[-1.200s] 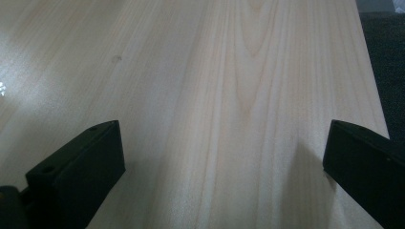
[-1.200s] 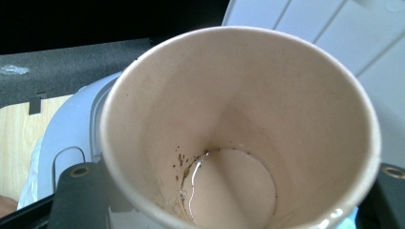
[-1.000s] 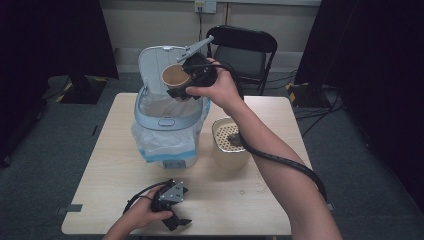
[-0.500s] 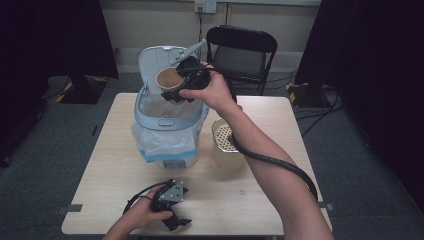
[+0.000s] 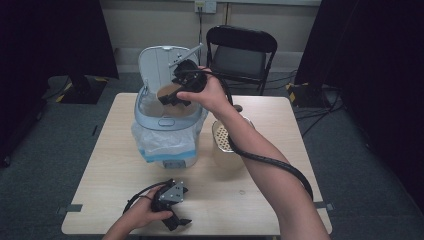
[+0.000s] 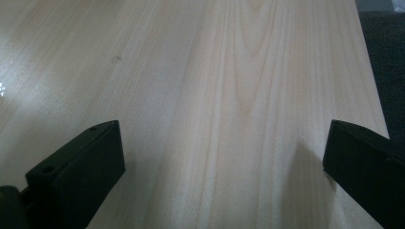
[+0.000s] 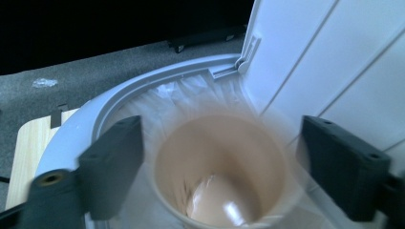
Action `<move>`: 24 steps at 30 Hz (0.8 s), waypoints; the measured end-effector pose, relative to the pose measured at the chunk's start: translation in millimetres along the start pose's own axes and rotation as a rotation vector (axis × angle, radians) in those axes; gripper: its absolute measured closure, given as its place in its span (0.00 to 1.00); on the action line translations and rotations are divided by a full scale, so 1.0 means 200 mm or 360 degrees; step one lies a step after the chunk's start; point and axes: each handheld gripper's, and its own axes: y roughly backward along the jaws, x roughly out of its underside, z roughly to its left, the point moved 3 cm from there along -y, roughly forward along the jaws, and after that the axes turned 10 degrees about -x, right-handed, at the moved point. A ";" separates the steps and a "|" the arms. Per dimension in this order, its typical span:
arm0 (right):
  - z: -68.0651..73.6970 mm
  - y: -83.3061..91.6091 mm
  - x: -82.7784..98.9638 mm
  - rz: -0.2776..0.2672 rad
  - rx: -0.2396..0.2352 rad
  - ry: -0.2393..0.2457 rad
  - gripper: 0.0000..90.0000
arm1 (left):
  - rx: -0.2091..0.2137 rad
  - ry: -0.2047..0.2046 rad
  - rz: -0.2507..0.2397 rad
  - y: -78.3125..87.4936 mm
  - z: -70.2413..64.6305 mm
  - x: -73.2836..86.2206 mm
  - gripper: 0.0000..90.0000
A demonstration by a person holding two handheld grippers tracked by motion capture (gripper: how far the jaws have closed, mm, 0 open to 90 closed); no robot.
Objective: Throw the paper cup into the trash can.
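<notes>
Wooden table [image 5: 260,185]: lined bin [image 5: 167,127], lid up; paper cup [image 7: 222,167] between just-opened right jaws, untouched; left jaws apart.

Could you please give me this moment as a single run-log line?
right claw: open, jaws just opened, paper cup blurred between them | cup: over lined bin, lid up | left claw: open on table

Black tongs [image 5: 172,99], trailing black cables
</notes>
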 end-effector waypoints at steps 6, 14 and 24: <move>0.00 0.02 0.02 0.0033 -0.0010 -0.0016 0.17 | 0.0006 -0.0029 -0.0015 0.00 0.01 0.00 0.00; -0.01 0.12 0.07 0.0031 0.0017 -0.0007 0.19 | 0.0006 -0.0021 -0.0020 0.00 0.00 0.00 0.00; -0.05 0.23 0.16 0.0070 0.0075 -0.0031 0.20 | 0.0005 0.0008 -0.0020 0.00 0.00 0.00 0.00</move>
